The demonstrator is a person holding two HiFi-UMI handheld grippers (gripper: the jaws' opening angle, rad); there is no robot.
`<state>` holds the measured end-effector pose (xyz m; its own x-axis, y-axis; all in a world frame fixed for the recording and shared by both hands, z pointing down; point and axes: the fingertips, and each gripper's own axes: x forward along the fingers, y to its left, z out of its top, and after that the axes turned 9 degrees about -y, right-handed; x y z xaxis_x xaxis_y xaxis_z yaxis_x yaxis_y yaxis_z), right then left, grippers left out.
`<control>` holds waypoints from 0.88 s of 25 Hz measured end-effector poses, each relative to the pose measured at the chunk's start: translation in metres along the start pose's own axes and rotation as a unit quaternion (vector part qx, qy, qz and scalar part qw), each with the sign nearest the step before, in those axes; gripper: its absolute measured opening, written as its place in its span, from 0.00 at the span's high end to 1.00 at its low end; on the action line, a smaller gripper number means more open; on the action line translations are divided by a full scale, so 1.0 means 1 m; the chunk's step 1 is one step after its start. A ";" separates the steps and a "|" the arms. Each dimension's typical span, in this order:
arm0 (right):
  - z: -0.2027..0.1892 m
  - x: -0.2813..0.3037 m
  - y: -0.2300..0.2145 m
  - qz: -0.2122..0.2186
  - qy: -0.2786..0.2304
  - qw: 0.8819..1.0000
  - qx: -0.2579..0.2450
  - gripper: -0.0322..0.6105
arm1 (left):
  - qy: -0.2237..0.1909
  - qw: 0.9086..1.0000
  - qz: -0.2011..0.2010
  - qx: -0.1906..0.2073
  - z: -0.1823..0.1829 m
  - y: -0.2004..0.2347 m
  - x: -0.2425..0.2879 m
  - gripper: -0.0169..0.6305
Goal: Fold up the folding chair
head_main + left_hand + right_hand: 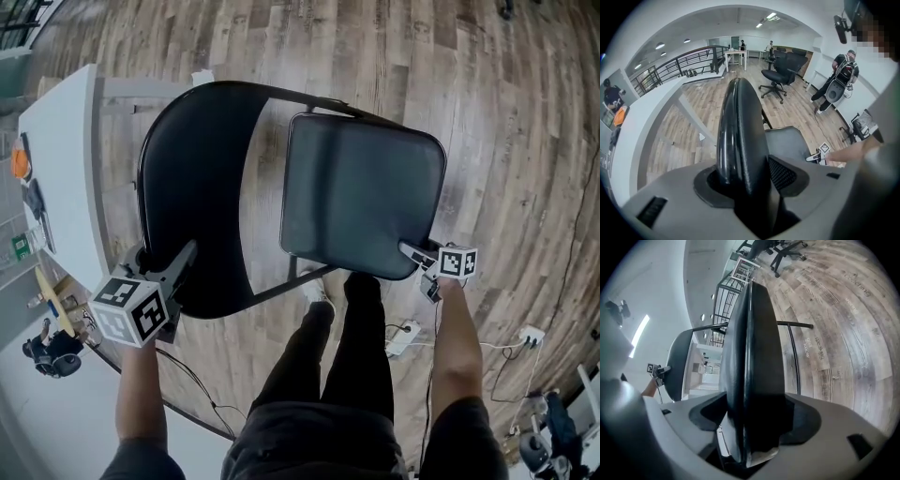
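Left gripper point(184, 259) on backrest point(197, 187), right gripper point(413, 251) at seat point(361, 192).
Left clamps the backrest rim; right jaws spread wide, seat edge between them, not pinched.

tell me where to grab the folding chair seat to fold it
Take the seat at the corner nearest the person, away from the backrest, edge-on from the person's side: it lies roughly flat, and its rim is thin and overhangs, likely giving leverage.
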<state>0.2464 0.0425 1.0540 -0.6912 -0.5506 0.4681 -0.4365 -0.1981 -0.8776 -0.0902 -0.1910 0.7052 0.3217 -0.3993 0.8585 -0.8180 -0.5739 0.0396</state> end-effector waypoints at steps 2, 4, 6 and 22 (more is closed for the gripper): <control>0.001 0.000 0.000 -0.001 0.001 1.000 0.000 0.45 | 0.002 1.000 -0.006 -0.005 0.000 0.000 0.001 0.64; 0.002 0.001 0.000 -0.003 0.002 1.000 -0.001 0.45 | 0.005 1.000 -0.013 -0.012 0.000 0.000 0.001 0.66; 0.001 0.001 0.000 -0.005 0.003 1.000 -0.001 0.45 | 0.007 1.000 -0.019 -0.019 0.000 0.000 -0.001 0.67; 0.007 -0.010 0.092 -0.003 0.020 1.000 -0.004 0.45 | -0.009 0.997 -0.047 -0.066 0.035 -0.008 -0.057 0.77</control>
<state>0.2167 0.0243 0.9677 -0.7118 -0.5159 0.4766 -0.4451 -0.1936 -0.8743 -0.0851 -0.1887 0.6383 0.4063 -0.3616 0.8391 -0.8394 -0.5105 0.1864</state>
